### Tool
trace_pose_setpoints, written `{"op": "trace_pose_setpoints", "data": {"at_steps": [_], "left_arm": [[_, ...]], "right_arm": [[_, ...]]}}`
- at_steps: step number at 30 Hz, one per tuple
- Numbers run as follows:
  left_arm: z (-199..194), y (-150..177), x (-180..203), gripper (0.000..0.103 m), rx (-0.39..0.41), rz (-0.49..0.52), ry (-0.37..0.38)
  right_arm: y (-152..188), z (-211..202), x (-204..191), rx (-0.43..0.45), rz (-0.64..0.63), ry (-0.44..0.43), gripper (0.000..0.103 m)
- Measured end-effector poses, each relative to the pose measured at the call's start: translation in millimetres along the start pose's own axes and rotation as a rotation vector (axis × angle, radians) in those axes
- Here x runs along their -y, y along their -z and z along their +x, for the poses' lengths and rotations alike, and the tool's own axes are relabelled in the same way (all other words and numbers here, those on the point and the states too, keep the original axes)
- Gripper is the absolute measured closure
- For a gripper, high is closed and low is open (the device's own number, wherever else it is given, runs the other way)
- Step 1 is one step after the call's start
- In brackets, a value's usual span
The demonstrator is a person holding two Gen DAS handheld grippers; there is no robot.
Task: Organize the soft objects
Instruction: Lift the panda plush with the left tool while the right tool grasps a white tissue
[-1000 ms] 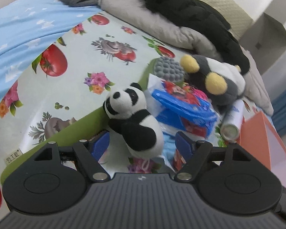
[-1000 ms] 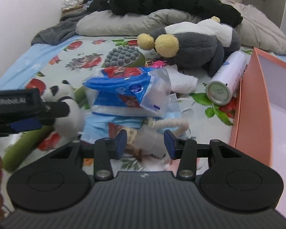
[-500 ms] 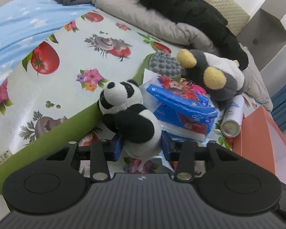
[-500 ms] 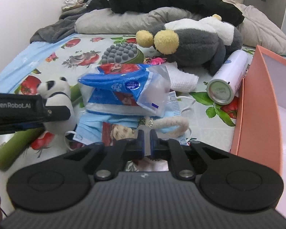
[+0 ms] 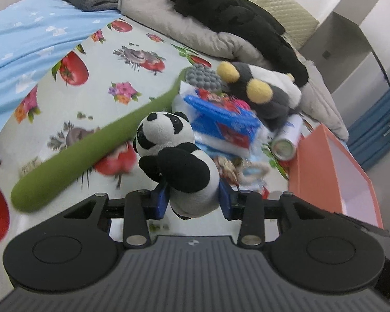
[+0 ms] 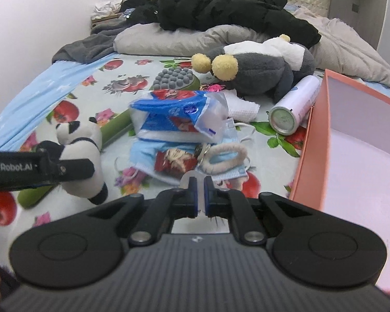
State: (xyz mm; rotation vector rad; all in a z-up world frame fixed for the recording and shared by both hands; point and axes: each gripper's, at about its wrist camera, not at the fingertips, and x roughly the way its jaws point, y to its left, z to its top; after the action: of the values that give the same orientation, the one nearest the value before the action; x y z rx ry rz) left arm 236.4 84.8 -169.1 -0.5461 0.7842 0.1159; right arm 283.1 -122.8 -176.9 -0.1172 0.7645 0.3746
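- Left wrist view: the small black-and-white plush panda (image 5: pixel 179 163) is clamped at its lower body between the blue pads of the left gripper (image 5: pixel 193 200). The jaws stand part-way closed, pressing into the plush from both sides.
- The panda is held upright, its long axis rising away from the jaws and its head turned toward the upper left of the view.
- The open salmon-pink cardboard box (image 5: pixel 332 166) lies to the right of the held panda, just beyond the pile of packets. The long green foam roller (image 5: pixel 91 150) lies to the left on the fruit-printed bedsheet (image 5: pixel 96 59).
- Right wrist view: the right gripper (image 6: pixel 200 195) is closed on a thin pale, translucent strip of material (image 6: pixel 192 175) that protrudes just past the pads. What the strip belongs to cannot be told.
- The pale-blue face mask (image 6: pixel 174 171) and the cream fuzzy hair loop (image 6: pixel 226 158) lie directly ahead of the jaws. The blue-and-red tissue packet (image 6: pixel 176 117) lies behind them.
- The box wall (image 6: pixel 309 143) stands immediately right of the right gripper, so this hand is judged the nearer to it.
- The left gripper with the panda (image 6: pixel 80 156) is seen at the left edge, well apart from the box. A rightward carry across the pile is judged necessary.
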Motion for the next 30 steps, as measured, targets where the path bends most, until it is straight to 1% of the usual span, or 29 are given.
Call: {"op": "trace_pose_setpoints", "data": {"at_steps": [7,12,17,19,22,24,26,28,30], "left_arm": [[-30.8,36.3,0.6,0.058,-0.036,0.023,0.039],[-44.6,64.2,-0.7,0.058,-0.072,0.055,0.063],[-47.9,80.9,-6.9,0.058,-0.108,0.058,0.068],[-47.9,80.7,-7.7,0.058,-0.121,0.063,0.07],[-50.4,78.6,-8.2,0.058,-0.12,0.074,0.079],[-50.7,77.5,-9.2,0.057,-0.118,0.072,0.077],[-50.3,77.3,-11.1,0.057,-0.12,0.063,0.081],[-50.1,77.8,-13.1,0.058,-0.119,0.06,0.086],[-50.1,78.2,-13.8,0.057,-0.117,0.057,0.083]], "right_arm": [[32.6,-28.6,-14.6,-0.012,-0.064,0.002,0.095],[56.6,-30.8,-21.7,-0.052,-0.083,0.013,0.094],[65.7,-33.1,-16.3,-0.077,0.004,0.003,0.093],[65.5,-36.9,-14.3,-0.08,0.037,-0.009,0.092],[65.4,-40.4,-9.4,-0.09,0.097,-0.022,0.091],[65.8,-40.8,-5.0,-0.104,0.155,-0.03,0.087],[67.0,-40.1,-1.4,-0.111,0.207,-0.042,0.055],[68.2,-40.5,-0.8,-0.106,0.24,-0.054,0.042],[69.5,-39.0,-1.4,-0.116,0.262,-0.044,0.04]]}}
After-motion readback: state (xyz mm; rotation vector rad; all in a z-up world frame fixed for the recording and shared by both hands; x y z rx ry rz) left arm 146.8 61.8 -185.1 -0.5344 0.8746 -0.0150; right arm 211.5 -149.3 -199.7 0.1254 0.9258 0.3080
